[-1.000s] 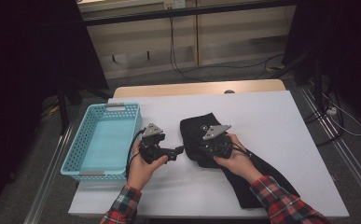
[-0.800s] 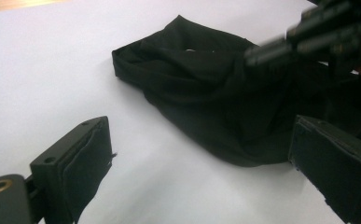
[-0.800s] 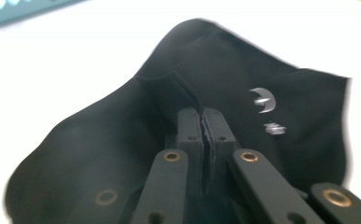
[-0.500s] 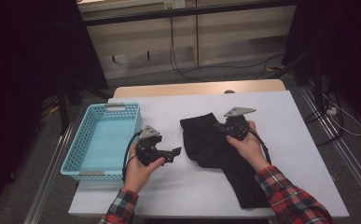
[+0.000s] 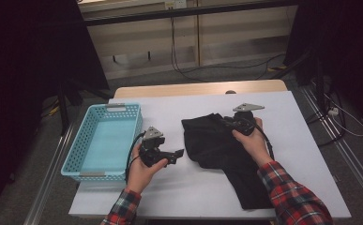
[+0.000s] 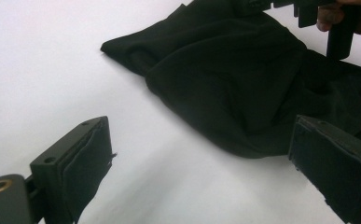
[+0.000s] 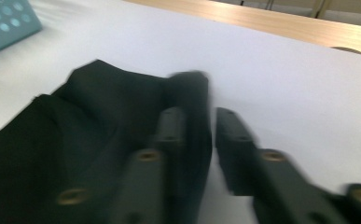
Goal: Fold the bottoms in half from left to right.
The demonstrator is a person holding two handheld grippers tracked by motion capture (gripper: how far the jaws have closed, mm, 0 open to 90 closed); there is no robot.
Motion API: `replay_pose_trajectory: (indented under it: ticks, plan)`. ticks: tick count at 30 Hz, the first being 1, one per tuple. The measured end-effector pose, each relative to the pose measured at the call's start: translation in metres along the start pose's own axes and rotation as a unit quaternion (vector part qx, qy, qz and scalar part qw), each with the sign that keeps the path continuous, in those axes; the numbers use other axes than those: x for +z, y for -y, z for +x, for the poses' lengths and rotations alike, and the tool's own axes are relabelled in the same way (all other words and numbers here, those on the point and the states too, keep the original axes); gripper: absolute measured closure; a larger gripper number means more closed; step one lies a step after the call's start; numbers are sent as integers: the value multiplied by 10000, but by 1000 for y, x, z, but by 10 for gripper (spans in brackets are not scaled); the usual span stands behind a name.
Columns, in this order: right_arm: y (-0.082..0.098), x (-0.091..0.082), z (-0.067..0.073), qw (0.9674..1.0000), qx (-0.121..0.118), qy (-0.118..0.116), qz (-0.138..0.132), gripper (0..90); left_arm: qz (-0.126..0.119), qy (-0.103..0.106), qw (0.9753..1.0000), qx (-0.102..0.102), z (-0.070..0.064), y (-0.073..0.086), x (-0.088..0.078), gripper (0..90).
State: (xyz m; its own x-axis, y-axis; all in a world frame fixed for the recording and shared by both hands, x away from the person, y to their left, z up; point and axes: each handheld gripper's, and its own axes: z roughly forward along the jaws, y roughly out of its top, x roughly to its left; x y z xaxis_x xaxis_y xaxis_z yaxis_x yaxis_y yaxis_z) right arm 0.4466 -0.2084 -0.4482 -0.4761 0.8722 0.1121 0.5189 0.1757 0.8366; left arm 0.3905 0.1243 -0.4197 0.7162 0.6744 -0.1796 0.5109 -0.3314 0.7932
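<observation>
Nearest: two forearms in red plaid sleeves (image 5: 291, 199) come in from the near edge of the white surface (image 5: 306, 140).

Left tongs (image 5: 179, 153) sit in the left hand, low over the surface, just right of the basket, pointing right toward the cloth. Jaws wide apart, nothing between them; in the left gripper view the bare surface lies between the two pads and the cloth's near-left edge is a little ahead.

Black cloth (image 5: 221, 150) lies crumpled mid-surface, a long strip trailing toward the near right edge under the right forearm. It rests flat on the surface, well apart from the basket.

Right tongs (image 5: 226, 123) are at the cloth's far right corner, pointing left. Jaws have just been opening: narrow gap now. In the right gripper view the cloth corner (image 7: 187, 93) lies against the left jaw with a slit of white showing between the pads; it is blurred, so pad contact can't be confirmed, but the cloth looks released.

Left side: light blue perforated basket (image 5: 123, 110) with nothing visible in it.

Far: wooden edge (image 5: 198, 89) beyond the white cover.
</observation>
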Motion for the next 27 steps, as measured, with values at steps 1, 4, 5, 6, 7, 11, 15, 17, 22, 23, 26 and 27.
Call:
replay_pose_trajectory:
  ticks: [1,4,5,6,7,11,15,17,22,23,26,27]
  plan:
    - [0,-2,0,10000,13,10,55,599,8,-7,10000,25,1,-1,1,64]
    - [-2,-11,-2,9999,148,32,22,447,-7,-14,10000,36,3,-3,2,64]
    - [-3,-15,-2,9999,156,48,14,419,-29,-12,10000,4,3,-3,3,64]
    - [-3,-18,-2,9999,162,30,25,393,-24,-7,10000,-10,4,-4,4,64]
    - [-3,-22,-2,9999,142,20,35,372,-31,2,10000,-16,4,-5,6,64]
    - [1,-37,1,9999,-12,72,145,313,-10,-17,10000,-29,6,-8,11,64]
    - [7,-54,7,9997,-117,109,191,266,8,-7,10000,-25,7,-12,19,64]
    - [10,-62,10,9996,-183,91,169,258,3,-17,10000,-36,7,-14,24,73]
    - [17,-78,17,9995,-245,56,185,233,105,-152,9998,81,8,-18,40,187]
    - [19,-81,18,9995,-255,47,193,233,107,-205,9996,146,8,-18,43,225]
    - [25,-86,21,9993,-269,26,240,232,200,-192,9996,103,10,-22,54,367]
    - [26,-87,21,9993,-271,23,244,232,212,-195,9996,83,11,-23,58,425]
